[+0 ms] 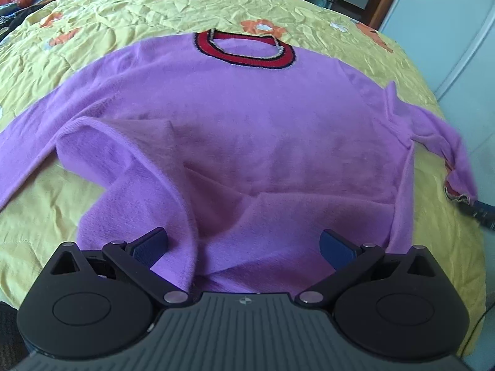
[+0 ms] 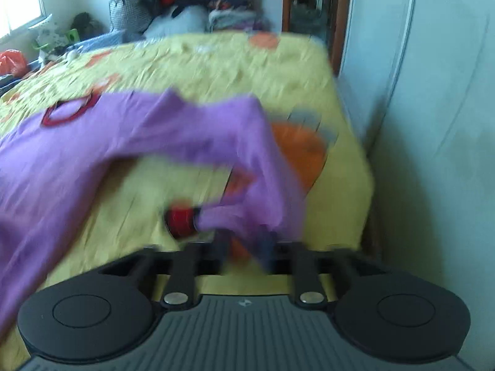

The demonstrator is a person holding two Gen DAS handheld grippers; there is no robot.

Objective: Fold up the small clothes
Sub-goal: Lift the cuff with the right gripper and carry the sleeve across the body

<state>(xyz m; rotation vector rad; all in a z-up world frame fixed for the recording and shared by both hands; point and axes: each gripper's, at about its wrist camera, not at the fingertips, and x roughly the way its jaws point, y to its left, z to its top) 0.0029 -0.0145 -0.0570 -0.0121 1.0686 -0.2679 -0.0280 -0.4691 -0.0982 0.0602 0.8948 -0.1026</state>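
A small purple sweater [image 1: 247, 130] with a red collar [image 1: 247, 51] lies flat on the yellow bedspread [image 1: 123, 15], its hem rumpled near me. My left gripper [image 1: 244, 244] is open, its blue pads either side of the hem, holding nothing. The right sleeve [image 1: 445, 142] is lifted at the right edge. In the blurred right wrist view my right gripper [image 2: 244, 241] is shut on that sleeve [image 2: 235, 160] near its red cuff [image 2: 181, 221] and holds it above the bed. The sweater body [image 2: 62, 142] lies to the left.
The bedspread [image 2: 216, 68] has orange flower prints [image 2: 297, 151]. A pile of clothes and bags [image 2: 191, 3] sits beyond the far end of the bed. A white wall [image 2: 433, 123] and a wooden door frame [image 2: 340, 31] are close on the right.
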